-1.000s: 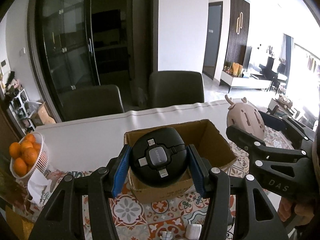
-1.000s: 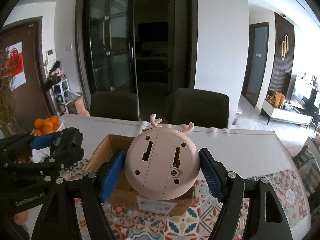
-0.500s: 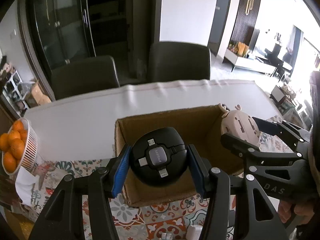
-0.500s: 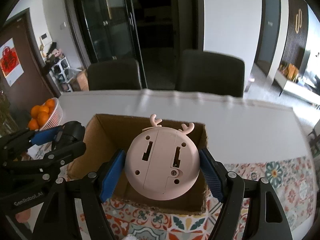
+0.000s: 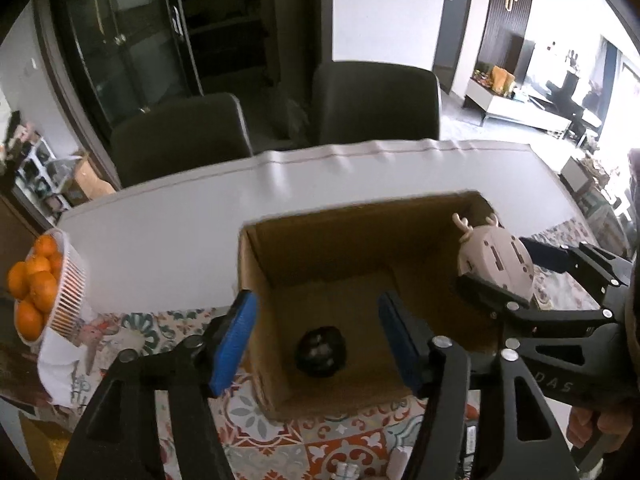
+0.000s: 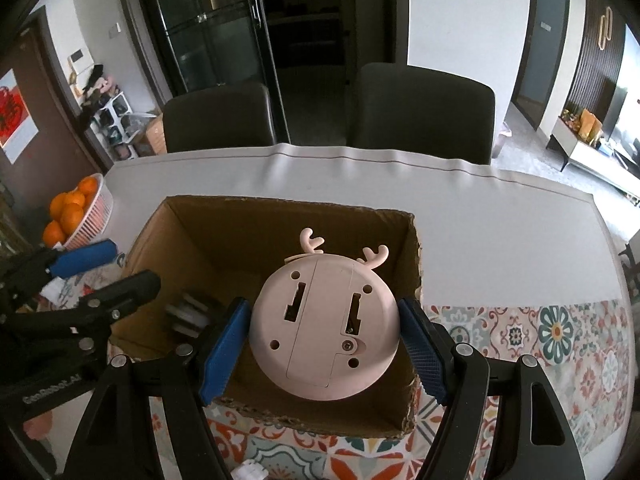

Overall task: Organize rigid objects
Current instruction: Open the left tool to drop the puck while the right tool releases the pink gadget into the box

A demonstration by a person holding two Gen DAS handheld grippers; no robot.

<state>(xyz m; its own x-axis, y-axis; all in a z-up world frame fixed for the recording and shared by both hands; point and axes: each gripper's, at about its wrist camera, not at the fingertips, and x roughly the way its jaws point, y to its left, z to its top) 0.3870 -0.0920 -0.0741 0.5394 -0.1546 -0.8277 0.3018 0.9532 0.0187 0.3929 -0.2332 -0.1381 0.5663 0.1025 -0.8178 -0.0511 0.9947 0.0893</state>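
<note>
An open cardboard box stands on the table. Inside it, on the floor, lies a round black cable gadget, also visible blurred in the right wrist view. My left gripper hovers above it; its jaws are opening, nothing is between the blue pads, and its fingers show at the box's left side. My right gripper is shut on a round pink gadget with antlers, held over the box's right half. From the left wrist, that pink gadget sits at the box's right rim.
A white basket of oranges stands at the table's left edge. Two dark chairs face the far side. A patterned cloth covers the near table, with small white items on it near me.
My left gripper opened and the black gadget dropped from it into the box. Both grippers sank and tipped down toward the box. The right one still grips the pink gadget.
</note>
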